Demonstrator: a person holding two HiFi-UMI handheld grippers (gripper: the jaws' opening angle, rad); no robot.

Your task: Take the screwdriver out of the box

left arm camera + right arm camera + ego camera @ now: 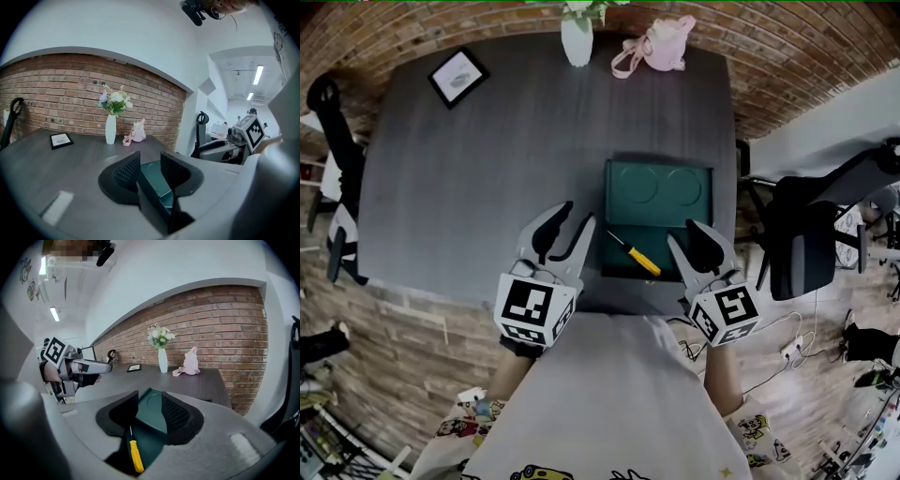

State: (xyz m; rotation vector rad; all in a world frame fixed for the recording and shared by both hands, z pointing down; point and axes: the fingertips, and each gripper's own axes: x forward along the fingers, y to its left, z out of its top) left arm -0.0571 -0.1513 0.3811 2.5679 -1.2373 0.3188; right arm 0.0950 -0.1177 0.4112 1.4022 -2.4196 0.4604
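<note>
On the near half of the grey table, close to the person, stands the green box, open, with its lid laid back toward the brick wall. The screwdriver lies inside the box's near half, on a diagonal, with its yellow handle toward the right gripper and its thin shaft toward the left.

1. Left gripper: jaws well apart, nothing held. It hovers just beside the box's left edge. In the left gripper view the jaws frame a corner of the box.
2. Right gripper: jaws well apart, nothing held. It hovers at the box's near right corner. In the right gripper view the screwdriver lies low between the 2 jaws, but no pad touches it.

Step in hand: approach. The screwdriver is not yet gripped and has not left the box.

Next move, as judged: lower the right gripper until its pads flank the yellow handle, close firmly, then lift clear of the box wall. The handle is round and may roll, so keep the pads square across it. The left gripper is placed to steady the box if it shifts.
</note>
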